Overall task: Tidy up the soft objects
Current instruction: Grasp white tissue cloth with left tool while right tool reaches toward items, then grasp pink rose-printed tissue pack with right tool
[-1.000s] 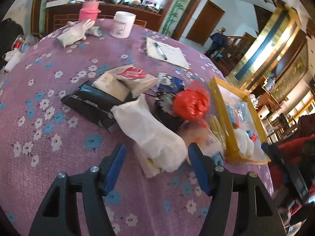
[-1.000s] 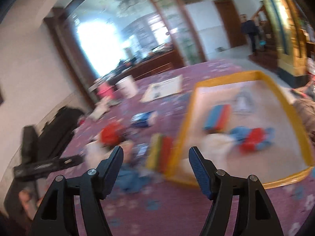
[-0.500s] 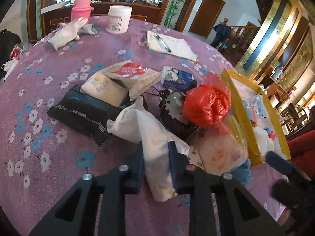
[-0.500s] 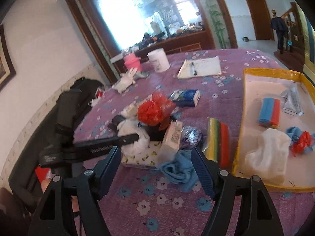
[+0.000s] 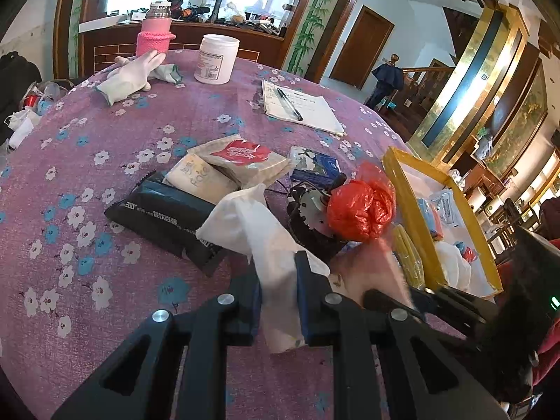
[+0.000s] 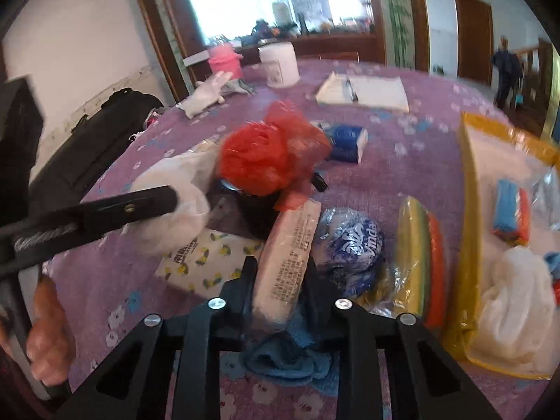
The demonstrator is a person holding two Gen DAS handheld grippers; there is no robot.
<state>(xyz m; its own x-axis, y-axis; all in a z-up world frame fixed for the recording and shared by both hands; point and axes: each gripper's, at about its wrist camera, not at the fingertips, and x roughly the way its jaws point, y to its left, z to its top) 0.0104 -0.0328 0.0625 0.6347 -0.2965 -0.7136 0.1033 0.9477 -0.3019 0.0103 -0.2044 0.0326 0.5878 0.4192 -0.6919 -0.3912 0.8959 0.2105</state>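
Left wrist view: the purple flowered worktop point(image 5: 87, 182) fills my frame, the yellow-rimmed tray point(image 5: 413, 206) at right. My left gripper point(image 5: 278, 294), lower centre, has its jaws pinching the white cloth bag point(image 5: 259, 231). Right wrist view, lower centre: my right gripper point(image 6: 280, 280) has its jaws clamped on a white tissue pack point(image 6: 290, 248), the red plastic bag point(image 6: 266, 157) just above it.

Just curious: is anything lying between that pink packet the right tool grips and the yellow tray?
Yes. A blue-and-white bag and a striped sponge pack lie between the pink packet and the yellow tray.
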